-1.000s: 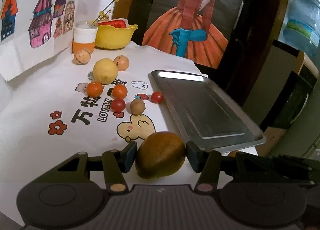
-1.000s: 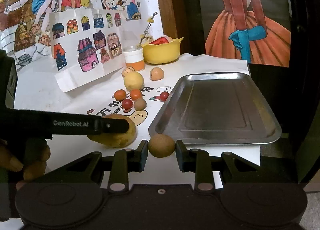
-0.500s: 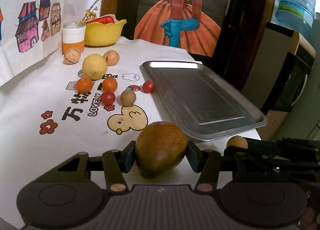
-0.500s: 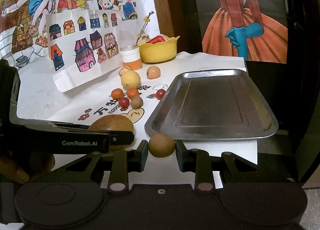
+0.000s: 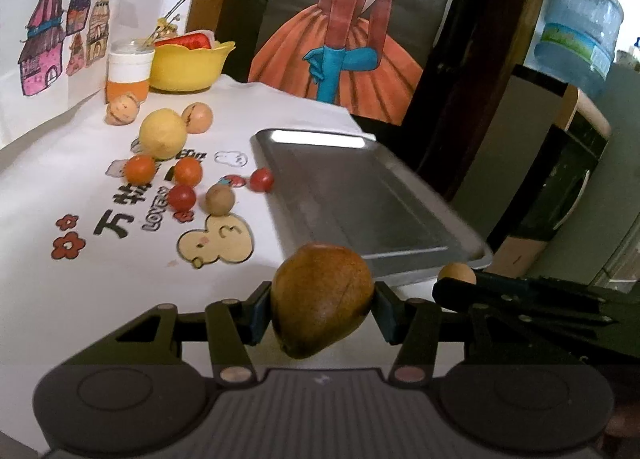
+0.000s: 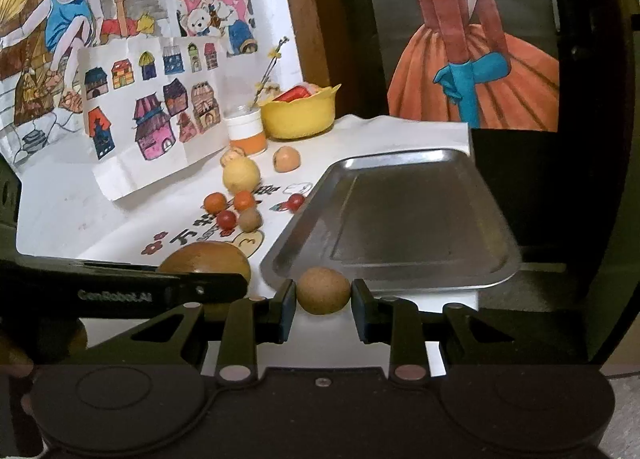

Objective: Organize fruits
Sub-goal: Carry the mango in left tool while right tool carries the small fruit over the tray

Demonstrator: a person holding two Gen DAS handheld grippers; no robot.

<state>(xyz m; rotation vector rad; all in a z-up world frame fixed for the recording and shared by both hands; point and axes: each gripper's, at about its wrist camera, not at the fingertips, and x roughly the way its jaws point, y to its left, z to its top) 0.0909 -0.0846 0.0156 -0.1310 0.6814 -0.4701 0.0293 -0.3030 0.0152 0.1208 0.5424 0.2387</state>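
Two fruits were clenched at once: left gripper (image 5: 322,313) held the large brown fruit (image 5: 322,299), right gripper (image 6: 323,309) the small one (image 6: 323,290), both near the empty tray (image 6: 400,219), likely for placing.

"GenRobot.AI" on left tool (image 6: 200,291)

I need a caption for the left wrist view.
Left tongs grip a large brown fruit near the empty metal tray.

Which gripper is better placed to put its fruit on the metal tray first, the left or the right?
Probably the right gripper: its small brown fruit sits directly before the metal tray rim, while the left gripper is off the corner.
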